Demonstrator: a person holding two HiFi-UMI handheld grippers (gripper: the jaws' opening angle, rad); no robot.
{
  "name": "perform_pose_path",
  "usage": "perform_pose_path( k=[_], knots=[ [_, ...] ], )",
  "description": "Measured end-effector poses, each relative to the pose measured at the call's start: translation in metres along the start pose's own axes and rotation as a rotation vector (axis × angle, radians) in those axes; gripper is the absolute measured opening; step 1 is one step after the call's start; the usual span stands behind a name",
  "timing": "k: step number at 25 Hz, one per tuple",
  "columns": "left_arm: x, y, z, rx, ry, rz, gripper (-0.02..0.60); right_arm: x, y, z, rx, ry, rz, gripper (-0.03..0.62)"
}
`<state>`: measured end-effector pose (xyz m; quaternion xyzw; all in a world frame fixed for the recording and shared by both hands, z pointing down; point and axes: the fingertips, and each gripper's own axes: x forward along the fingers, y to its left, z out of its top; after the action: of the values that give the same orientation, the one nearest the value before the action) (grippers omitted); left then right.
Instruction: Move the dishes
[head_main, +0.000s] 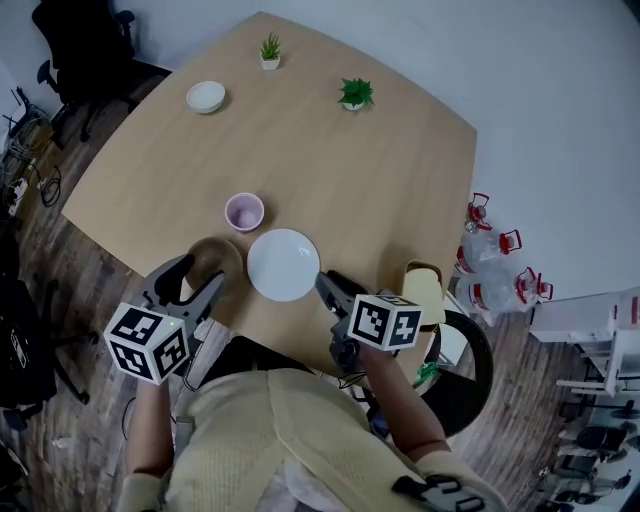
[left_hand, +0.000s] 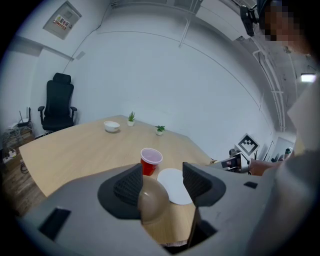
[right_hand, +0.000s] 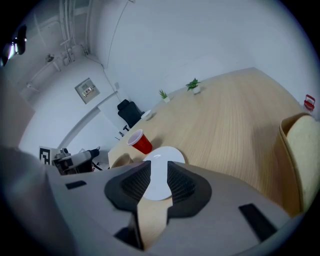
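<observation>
On the desk (head_main: 400, 190), near the person's edge, a brown bowl (head_main: 215, 258), a plate (head_main: 283, 264) and a cup (head_main: 244, 212) sit close together. A white bowl (head_main: 205, 97) and two plants (head_main: 355, 94) stand well apart at the far side. From the head view, the left gripper (head_main: 203, 272) reaches over the brown bowl and the right gripper (head_main: 328, 283) points at the plate's near rim. Only the left gripper view shows its jaws spread wide, with the brown bowl between them against the jaw at that view's left; it also shows the cup's red wall. The right gripper view shows its jaws a narrow gap apart, pinching nothing, with the plate visible through the gap just ahead.
</observation>
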<state>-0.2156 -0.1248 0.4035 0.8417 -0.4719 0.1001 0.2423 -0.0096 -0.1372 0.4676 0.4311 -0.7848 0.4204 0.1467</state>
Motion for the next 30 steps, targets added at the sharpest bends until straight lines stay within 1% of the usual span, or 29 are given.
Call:
perform_pose_path(
  k=[4,7,13,18,20,24,27,30],
  knots=[
    [0.0,-0.008,0.014,0.027,-0.031,-0.015,0.253,-0.017,0.02,0.022,-0.064,-0.067,0.037,0.106],
    [-0.001,-0.01,0.024,0.046,-0.057,-0.013,0.25,-0.028,0.032,0.037,-0.105,-0.119,0.054,0.086],
    [-0.003,-0.013,0.04,0.077,-0.095,-0.012,0.245,-0.049,0.045,0.056,-0.181,-0.206,0.039,0.041],
    [-0.004,-0.021,0.055,0.1,-0.139,-0.021,0.233,-0.06,0.057,0.064,-0.23,-0.264,0.045,0.025],
    [-0.002,-0.026,0.062,0.113,-0.148,-0.036,0.213,-0.063,0.061,0.068,-0.238,-0.285,0.05,0.02],
    [-0.002,-0.033,0.068,0.135,-0.157,-0.052,0.175,-0.064,0.064,0.071,-0.251,-0.306,0.05,0.014],
    [-0.002,-0.034,0.066,0.148,-0.151,-0.045,0.166,-0.065,0.067,0.069,-0.263,-0.303,0.047,0.014],
    [-0.001,-0.032,0.068,0.143,-0.152,-0.038,0.163,-0.065,0.07,0.069,-0.297,-0.301,0.036,0.014]
  ],
)
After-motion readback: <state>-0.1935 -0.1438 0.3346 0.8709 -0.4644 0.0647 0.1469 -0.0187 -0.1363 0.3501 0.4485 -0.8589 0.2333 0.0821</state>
